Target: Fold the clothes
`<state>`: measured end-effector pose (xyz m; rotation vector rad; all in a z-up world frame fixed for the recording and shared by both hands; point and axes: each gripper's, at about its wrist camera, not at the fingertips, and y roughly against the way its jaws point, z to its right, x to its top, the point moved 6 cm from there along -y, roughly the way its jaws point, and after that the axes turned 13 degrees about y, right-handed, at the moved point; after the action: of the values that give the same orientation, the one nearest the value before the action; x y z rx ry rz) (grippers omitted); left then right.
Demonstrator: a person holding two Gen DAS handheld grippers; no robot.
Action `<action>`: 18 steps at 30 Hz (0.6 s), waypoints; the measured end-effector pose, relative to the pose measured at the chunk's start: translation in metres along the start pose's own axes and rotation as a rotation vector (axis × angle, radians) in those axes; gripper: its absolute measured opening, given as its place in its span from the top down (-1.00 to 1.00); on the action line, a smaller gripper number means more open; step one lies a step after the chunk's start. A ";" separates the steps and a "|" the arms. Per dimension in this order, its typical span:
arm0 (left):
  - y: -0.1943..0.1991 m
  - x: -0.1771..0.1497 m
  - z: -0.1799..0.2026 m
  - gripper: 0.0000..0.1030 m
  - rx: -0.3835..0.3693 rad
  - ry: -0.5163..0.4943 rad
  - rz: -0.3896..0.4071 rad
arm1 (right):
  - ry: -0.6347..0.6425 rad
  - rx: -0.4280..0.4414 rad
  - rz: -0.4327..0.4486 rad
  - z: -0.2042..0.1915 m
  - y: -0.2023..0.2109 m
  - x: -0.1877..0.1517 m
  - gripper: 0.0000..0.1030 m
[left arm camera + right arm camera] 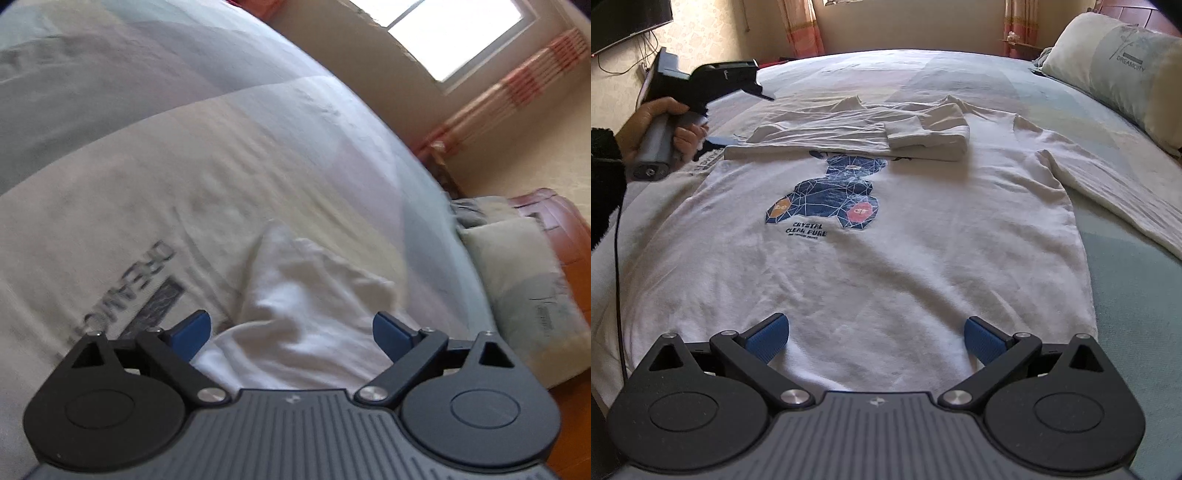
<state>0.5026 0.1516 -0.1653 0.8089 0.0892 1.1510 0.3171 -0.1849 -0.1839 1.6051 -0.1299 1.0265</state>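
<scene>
- The bed [1126, 295] carries the white shirt [871, 266], spread print-up across its middle; one sleeve [849, 129] is already folded over the chest, the other sleeve [1115, 192] trails out toward the pillow [1108, 66].
- The biggest risk is probably the shirt body shifting: any tug on one edge could drag the whole cloth over the smooth sheet and skew the fold lines.
- The folded sleeve sits loosely with a bunched cuff; a brush from a passing tool could likely flip it open.
- The left gripper [291, 332] stands released with white cloth below its jaws, nothing pinched; closing too deep might catch the sheet as well.
- The right gripper [877, 338] hovers wide apart over the hem, grasping nothing; a one-layer pinch there could leave the back panel behind.
</scene>
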 end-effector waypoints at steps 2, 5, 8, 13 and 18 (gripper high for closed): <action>0.003 0.005 0.012 -0.84 -0.047 -0.012 0.011 | -0.001 0.001 0.000 0.000 0.000 0.000 -1.00; -0.014 0.004 0.020 -0.88 -0.058 -0.008 -0.049 | 0.006 -0.003 -0.002 0.000 0.000 -0.001 -1.00; -0.040 0.000 0.024 -0.88 -0.039 0.005 -0.141 | 0.019 -0.010 -0.003 -0.002 -0.001 -0.001 -1.00; -0.041 0.014 0.018 -0.81 0.075 -0.081 -0.035 | 0.017 -0.007 0.000 -0.001 -0.001 -0.001 -1.00; -0.036 0.018 0.044 -0.84 0.000 -0.161 -0.043 | 0.021 -0.010 -0.001 -0.002 -0.001 -0.001 -1.00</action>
<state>0.5586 0.1373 -0.1500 0.8927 -0.0265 1.0422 0.3157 -0.1839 -0.1854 1.5849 -0.1202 1.0405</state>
